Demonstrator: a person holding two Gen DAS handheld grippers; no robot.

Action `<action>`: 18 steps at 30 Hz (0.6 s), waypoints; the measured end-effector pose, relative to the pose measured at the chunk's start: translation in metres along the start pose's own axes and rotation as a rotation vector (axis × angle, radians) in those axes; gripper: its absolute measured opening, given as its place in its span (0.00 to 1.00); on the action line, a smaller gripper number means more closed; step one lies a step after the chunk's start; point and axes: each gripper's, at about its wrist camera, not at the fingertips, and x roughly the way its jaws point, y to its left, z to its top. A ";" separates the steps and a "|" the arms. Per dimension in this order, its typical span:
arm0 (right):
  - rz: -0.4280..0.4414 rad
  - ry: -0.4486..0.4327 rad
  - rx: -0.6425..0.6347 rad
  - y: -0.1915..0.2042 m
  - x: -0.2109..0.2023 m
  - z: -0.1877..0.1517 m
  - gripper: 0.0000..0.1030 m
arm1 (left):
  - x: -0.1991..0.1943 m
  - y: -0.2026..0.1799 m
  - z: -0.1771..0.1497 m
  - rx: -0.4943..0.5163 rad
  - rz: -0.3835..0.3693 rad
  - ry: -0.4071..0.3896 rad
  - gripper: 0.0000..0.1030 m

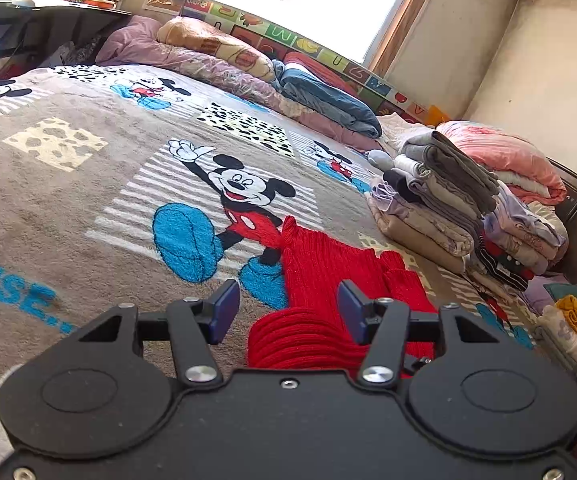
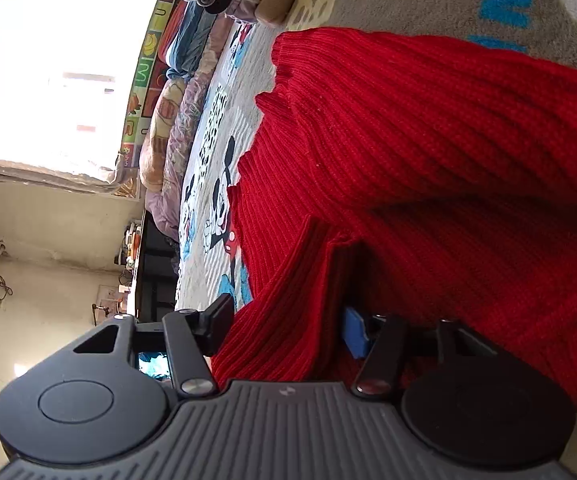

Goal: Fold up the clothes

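Red ribbed knit, the sweater (image 1: 328, 280) lies on the Mickey Mouse blanket (image 1: 88, 168) just ahead of us. Our left gripper (image 1: 288, 312) hangs over its folded edge, fingers spread wide. Our right gripper (image 2: 288, 328) stands wide too, a fold of sweater (image 2: 428, 152) between its fingers, unpinched. Folded clothes (image 1: 448, 200) are stacked nearby.

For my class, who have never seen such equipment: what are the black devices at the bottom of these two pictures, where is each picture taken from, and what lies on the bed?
Each black device is a hand-held two-finger gripper carrying its own camera. One picture looks along the left gripper, whose jaws stand open over a red knitted sweater on a Mickey Mouse blanket. The other, tilted sideways, looks along the right gripper; a fold of sweater lies between its open fingers. Folded clothes are stacked nearby.
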 end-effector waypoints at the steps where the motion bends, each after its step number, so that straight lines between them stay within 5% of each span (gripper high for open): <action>1: 0.006 -0.003 0.004 -0.004 0.001 0.000 0.36 | 0.001 0.001 0.000 -0.002 0.000 0.002 0.52; 6: 0.048 -0.024 0.001 -0.012 -0.003 0.001 0.12 | 0.004 0.004 0.000 -0.012 0.004 0.017 0.52; 18: 0.355 -0.175 -0.183 0.059 -0.067 0.063 0.10 | 0.009 -0.007 -0.010 0.031 -0.025 0.051 0.52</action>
